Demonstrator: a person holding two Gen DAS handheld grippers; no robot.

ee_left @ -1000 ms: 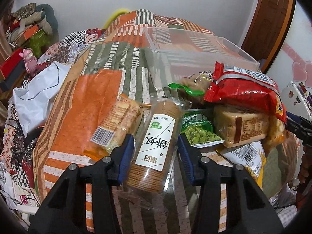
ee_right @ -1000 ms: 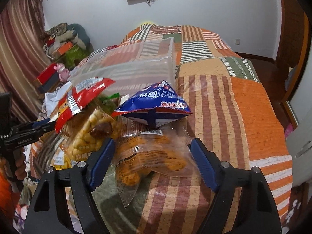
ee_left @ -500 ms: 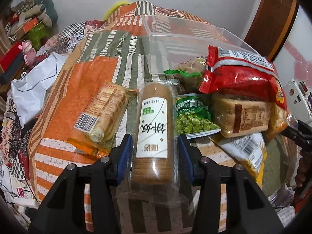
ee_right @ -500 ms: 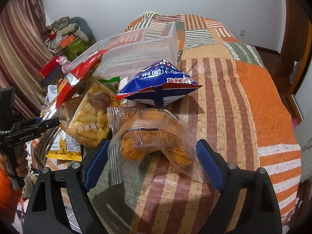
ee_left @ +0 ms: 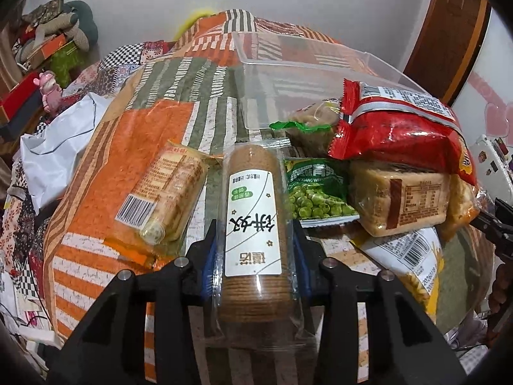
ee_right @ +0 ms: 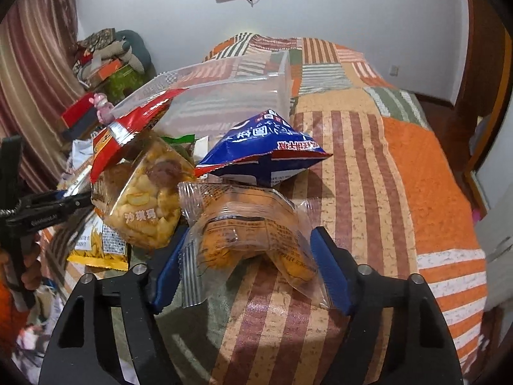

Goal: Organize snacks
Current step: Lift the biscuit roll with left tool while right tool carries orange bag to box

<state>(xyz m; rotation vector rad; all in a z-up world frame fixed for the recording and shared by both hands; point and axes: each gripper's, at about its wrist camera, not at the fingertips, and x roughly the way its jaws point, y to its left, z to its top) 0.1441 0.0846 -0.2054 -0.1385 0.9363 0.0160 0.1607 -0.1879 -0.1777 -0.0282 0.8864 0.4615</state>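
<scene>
the left gripper (ee_left: 253, 256) fingers clamp the stiff, brittle cracker sleeve (ee_left: 251, 221) low on the bed (ee_left: 96, 192); right gripper (ee_right: 248, 269) fingers straddle a soft, crinkly pastry bag (ee_right: 250, 234), seemingly not squeezing.

The left gripper (ee_left: 255, 263) sits at the bottom centre of its view, both blue pads pressed against a cracker roll (ee_left: 253, 224). The right gripper (ee_right: 248, 269) sits low in its frame, jaws spread wide either side of a pastry bag (ee_right: 247, 234), apart from it.
</scene>
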